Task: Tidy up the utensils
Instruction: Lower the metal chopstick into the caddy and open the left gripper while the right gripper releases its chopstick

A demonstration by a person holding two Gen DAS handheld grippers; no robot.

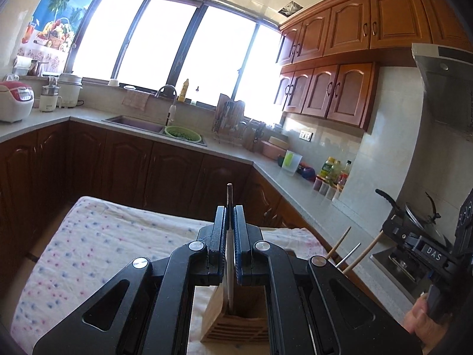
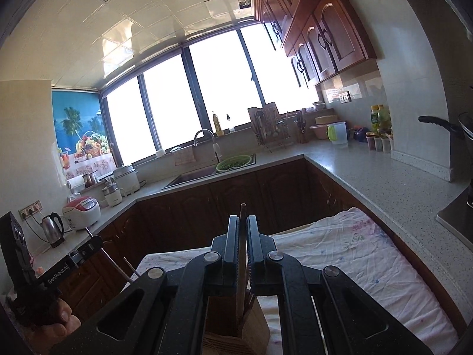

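My left gripper (image 1: 230, 211) is shut on a thin metal utensil (image 1: 229, 266) held upright, its lower end inside a wooden holder box (image 1: 236, 327) that stands on a spotted cloth. My right gripper (image 2: 243, 222) is shut on a wooden utensil handle (image 2: 241, 269), also upright, its lower end in the same wooden holder (image 2: 257, 322) beside other sticks. In the left wrist view, two wooden sticks (image 1: 338, 242) and a metal one (image 1: 348, 254) rise at the right. The right gripper's body (image 1: 419, 245) shows there too. The left gripper's body (image 2: 53, 275) shows in the right wrist view.
The holder stands on a cloth-covered table (image 1: 97, 236). Behind it are dark wooden cabinets (image 1: 124, 162) and an L-shaped grey counter (image 2: 384, 183) with a sink (image 1: 133, 122), a green colander (image 1: 181, 133), a dish rack (image 1: 230, 118), bottles, a rice cooker (image 1: 14, 100) and a kettle (image 2: 53, 230).
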